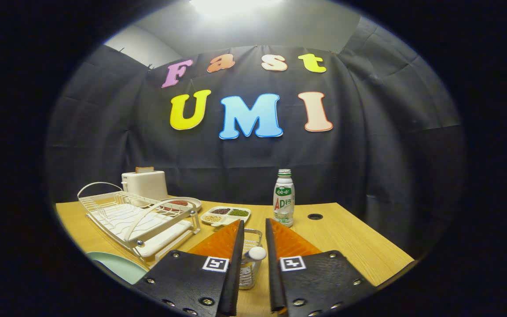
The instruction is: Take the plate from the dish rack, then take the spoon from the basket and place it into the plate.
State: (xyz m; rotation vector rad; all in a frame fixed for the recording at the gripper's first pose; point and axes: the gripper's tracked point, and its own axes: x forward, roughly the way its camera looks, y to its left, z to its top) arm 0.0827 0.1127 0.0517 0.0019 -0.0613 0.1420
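A white spoon (256,253) stands in a small wire basket (251,259), its rounded end sticking up. My gripper (252,220) is low over the basket, and the spoon's end sits between the two fingers, well back from the tips. The fingers stand a narrow gap apart. The right one is nearly against the spoon, and a sliver of basket shows beside the left one, so the gripper is open. A pale green plate (119,266) lies flat on the table left of the left finger, in front of the white dish rack (139,215), which holds no dishes.
Beyond the fingertips are a white bottle with a green cap (284,198) and a white compartment tray of food (226,215). A toaster (145,183) and a dish with red food (182,203) stand behind the rack. The wooden table (350,242) has a cable hole (315,216).
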